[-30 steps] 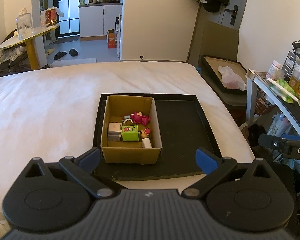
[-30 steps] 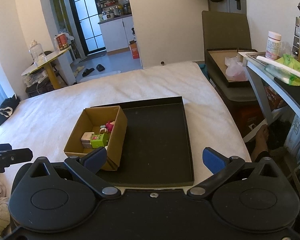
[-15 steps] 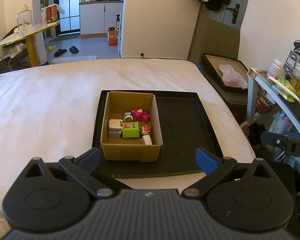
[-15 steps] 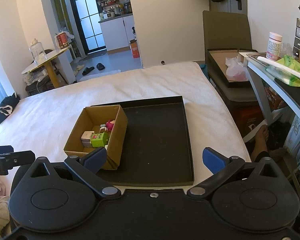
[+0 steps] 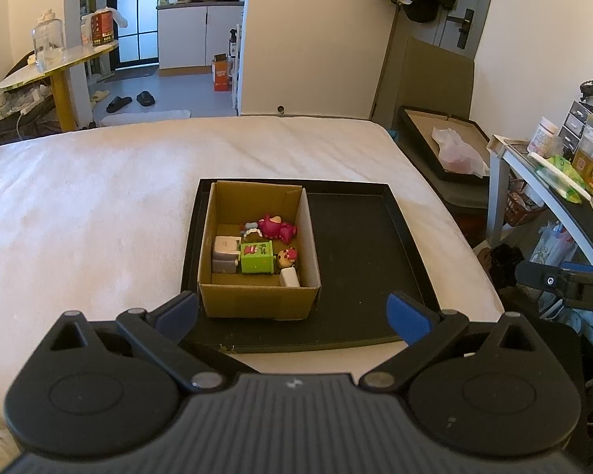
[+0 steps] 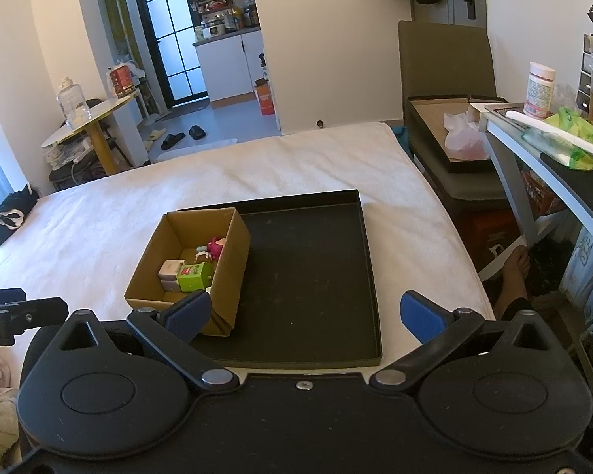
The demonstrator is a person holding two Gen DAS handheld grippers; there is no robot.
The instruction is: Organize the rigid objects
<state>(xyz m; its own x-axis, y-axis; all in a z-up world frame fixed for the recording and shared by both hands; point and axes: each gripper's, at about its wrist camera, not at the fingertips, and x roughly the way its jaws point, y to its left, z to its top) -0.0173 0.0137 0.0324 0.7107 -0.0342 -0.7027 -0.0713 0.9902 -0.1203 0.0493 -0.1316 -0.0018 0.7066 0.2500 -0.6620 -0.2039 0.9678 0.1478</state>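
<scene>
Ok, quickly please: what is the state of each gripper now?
Left gripper: open, holding nothing.
Right gripper: open, holding nothing.

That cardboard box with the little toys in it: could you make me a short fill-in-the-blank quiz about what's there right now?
1. The cardboard box stands in the ____ half of the black tray, seen from the left wrist view.
2. The block with a cartoon face in the box is coloured ____.
3. Both the left claw and the right claw are ____ and hold nothing.
4. The tray lies on a ____ bed.

Missing words: left; green; open; white
</scene>
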